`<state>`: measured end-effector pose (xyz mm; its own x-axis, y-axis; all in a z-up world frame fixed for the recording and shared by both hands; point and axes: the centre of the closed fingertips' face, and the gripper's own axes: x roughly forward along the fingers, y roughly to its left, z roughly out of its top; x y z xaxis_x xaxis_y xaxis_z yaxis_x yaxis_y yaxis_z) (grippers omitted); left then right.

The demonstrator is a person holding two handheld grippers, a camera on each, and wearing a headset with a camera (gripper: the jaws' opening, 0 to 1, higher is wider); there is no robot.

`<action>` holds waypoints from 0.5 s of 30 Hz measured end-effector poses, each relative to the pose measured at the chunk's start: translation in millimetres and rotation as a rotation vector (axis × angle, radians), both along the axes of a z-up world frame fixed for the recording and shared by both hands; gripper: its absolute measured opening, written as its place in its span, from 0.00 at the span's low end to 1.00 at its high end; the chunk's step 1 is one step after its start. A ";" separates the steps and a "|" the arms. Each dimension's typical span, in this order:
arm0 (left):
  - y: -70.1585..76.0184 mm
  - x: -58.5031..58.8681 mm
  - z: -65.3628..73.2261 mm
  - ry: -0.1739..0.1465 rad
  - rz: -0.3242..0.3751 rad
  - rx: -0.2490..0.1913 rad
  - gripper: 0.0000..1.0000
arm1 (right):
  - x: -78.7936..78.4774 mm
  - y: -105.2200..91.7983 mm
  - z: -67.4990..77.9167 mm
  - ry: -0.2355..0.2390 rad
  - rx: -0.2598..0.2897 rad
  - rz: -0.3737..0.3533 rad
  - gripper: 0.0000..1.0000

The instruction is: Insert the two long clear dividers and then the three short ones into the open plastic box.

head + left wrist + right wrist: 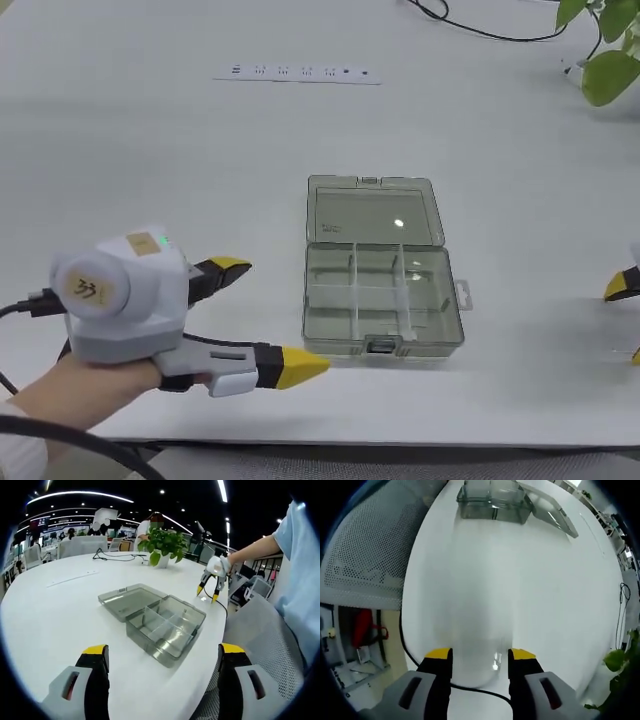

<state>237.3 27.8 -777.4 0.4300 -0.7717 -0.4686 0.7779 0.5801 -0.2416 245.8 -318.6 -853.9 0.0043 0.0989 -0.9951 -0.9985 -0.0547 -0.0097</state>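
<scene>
Dividers (352,290) stood in the box (335,342). In the head view we made out two clear walls running 12 to 6 o'clock and at least one cross piece, though clear on clear kept us from counting them. The box sat mid-table (150,150), its lid (375,215) folded flat at 12 o'clock of the base.

The left gripper (272,315) hovered at 8 o'clock of the box, just beside it, jaws spread wide with nothing between them. The right gripper (481,655) was well apart at 3 o'clock, by the table edge, its jaws partly open. In its own view a faint clear shape (495,664) lay between the tips. We could not tell whether that was a divider, or whether the jaws touched it.

We judged the job late: the long pieces looked seated, with the short ones done or nearly so. If that shape was a last short divider, the next move would call for closing the right jaws on its edge. It would then be carried to the box, which lay at 12 o'clock in that gripper's view. There it would be stood upright over a free slot and pressed straight down, with the left gripper steadying the wall.
</scene>
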 end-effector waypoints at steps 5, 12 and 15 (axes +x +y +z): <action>0.7 0.6 0.4 -0.003 0.002 0.001 0.92 | -0.5 -0.4 0.5 0.006 0.002 -0.004 0.45; -0.1 0.6 0.4 -0.005 -0.002 0.003 0.92 | 2.7 -0.2 0.9 0.002 0.001 -0.017 0.35; -1.5 0.5 1.2 -0.007 -0.005 0.002 0.92 | 2.4 -0.4 1.9 0.001 -0.008 -0.017 0.33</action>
<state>237.8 26.3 -776.1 0.4294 -0.7729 -0.4673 0.7823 0.5768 -0.2352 248.2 -319.1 -852.0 0.0052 0.0906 -0.9959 -0.9992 -0.0378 -0.0087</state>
